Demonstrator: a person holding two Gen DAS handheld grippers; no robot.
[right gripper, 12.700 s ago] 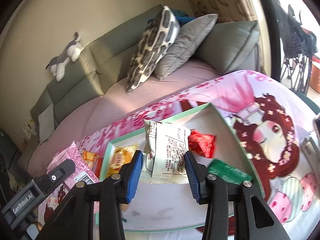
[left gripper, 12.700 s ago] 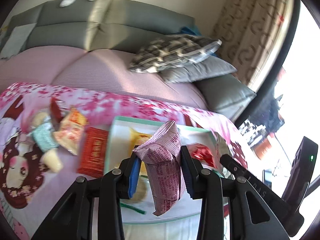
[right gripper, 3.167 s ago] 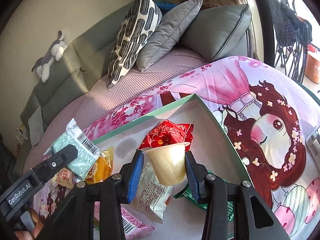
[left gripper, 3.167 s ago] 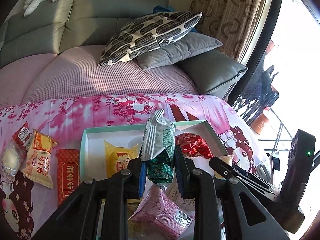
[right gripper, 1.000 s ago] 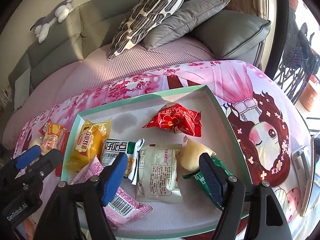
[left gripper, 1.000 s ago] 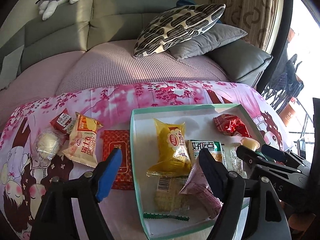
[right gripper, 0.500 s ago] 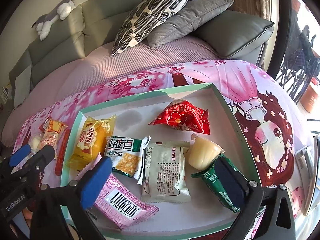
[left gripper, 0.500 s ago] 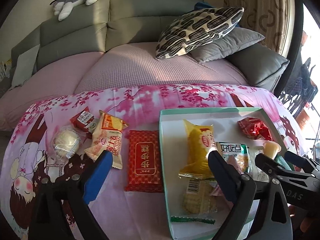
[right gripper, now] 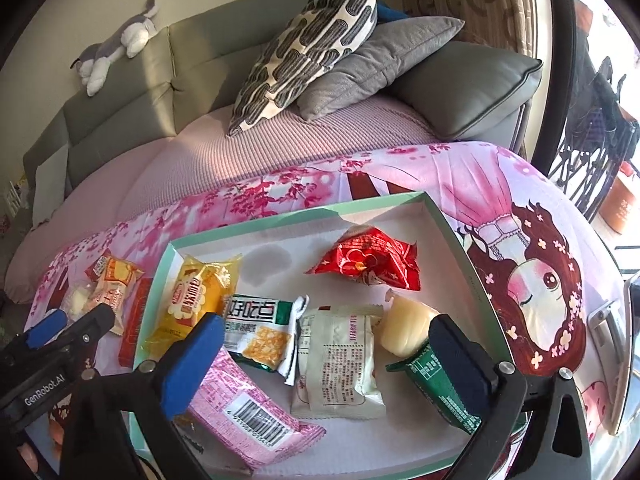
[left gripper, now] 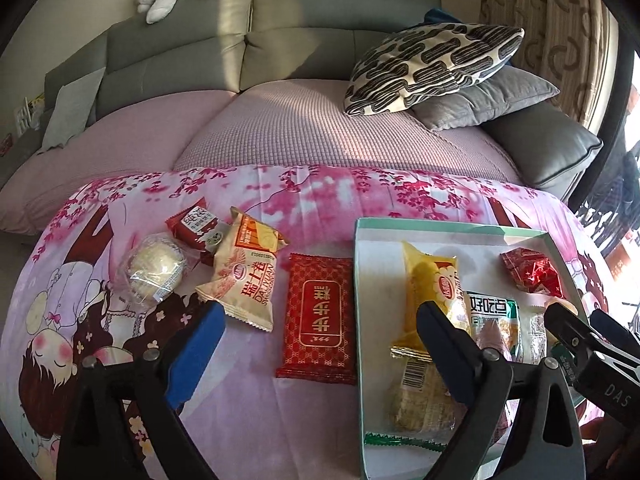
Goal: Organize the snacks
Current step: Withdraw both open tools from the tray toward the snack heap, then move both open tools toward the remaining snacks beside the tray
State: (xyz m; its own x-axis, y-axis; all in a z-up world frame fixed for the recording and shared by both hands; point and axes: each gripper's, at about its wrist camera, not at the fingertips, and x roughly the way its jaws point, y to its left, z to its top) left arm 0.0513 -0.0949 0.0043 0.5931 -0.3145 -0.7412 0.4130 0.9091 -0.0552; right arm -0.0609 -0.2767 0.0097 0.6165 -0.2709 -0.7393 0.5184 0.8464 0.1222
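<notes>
Pink cartoon blanket (left gripper: 280, 420) spreads under us, bearing the mint-rimmed tray (right gripper: 280, 222). Our left tongs (left gripper: 316, 332) gape wide and empty above the red flat packet (left gripper: 318, 320), which lies just outside the tray. Our right tongs (right gripper: 324, 340) gape wide too, over the white packet (right gripper: 340, 368) in the tray, with the pale jelly cup (right gripper: 404, 326) beside their right finger.
</notes>
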